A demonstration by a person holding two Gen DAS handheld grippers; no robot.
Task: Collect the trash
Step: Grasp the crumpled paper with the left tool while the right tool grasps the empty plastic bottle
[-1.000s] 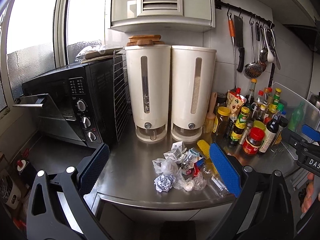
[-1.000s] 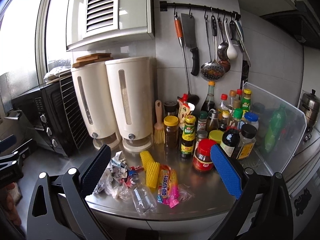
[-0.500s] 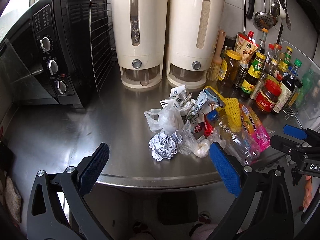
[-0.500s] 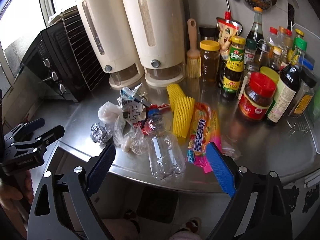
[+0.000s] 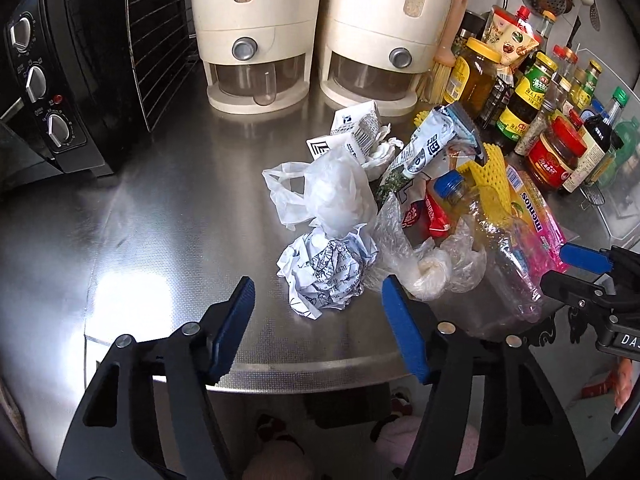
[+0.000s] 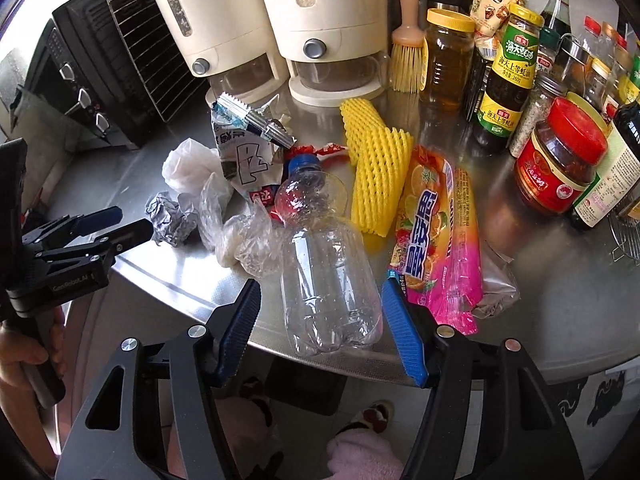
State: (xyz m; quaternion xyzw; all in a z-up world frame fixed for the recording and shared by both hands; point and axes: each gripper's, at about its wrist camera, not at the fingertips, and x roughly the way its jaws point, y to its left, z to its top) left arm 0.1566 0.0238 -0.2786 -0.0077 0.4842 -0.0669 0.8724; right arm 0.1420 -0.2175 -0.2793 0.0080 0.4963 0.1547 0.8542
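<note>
A heap of trash lies on the steel counter (image 5: 160, 208). In the left wrist view my left gripper (image 5: 316, 304) is open, its jaws either side of a crumpled paper ball (image 5: 326, 274); behind it a white plastic bag (image 5: 332, 192) and a milk carton (image 5: 356, 128). In the right wrist view my right gripper (image 6: 320, 312) is open around the base of a clear plastic bottle (image 6: 324, 264) at the counter's front edge. Beside the bottle lie a yellow foam net (image 6: 376, 164), a pink candy wrapper (image 6: 440, 232) and a silver snack bag (image 6: 244, 152).
Two cream dispensers (image 5: 260, 32) and a black oven (image 5: 60, 60) stand at the back left. Many sauce bottles and jars (image 6: 560, 156) crowd the right. A brush (image 6: 408, 48) leans by the dispensers. The counter edge (image 5: 320, 376) drops to the floor.
Both grippers have moved down and in toward the counter. The left now brackets the paper ball; the right now brackets the bottle's base. Both jaw gaps look narrower.
</note>
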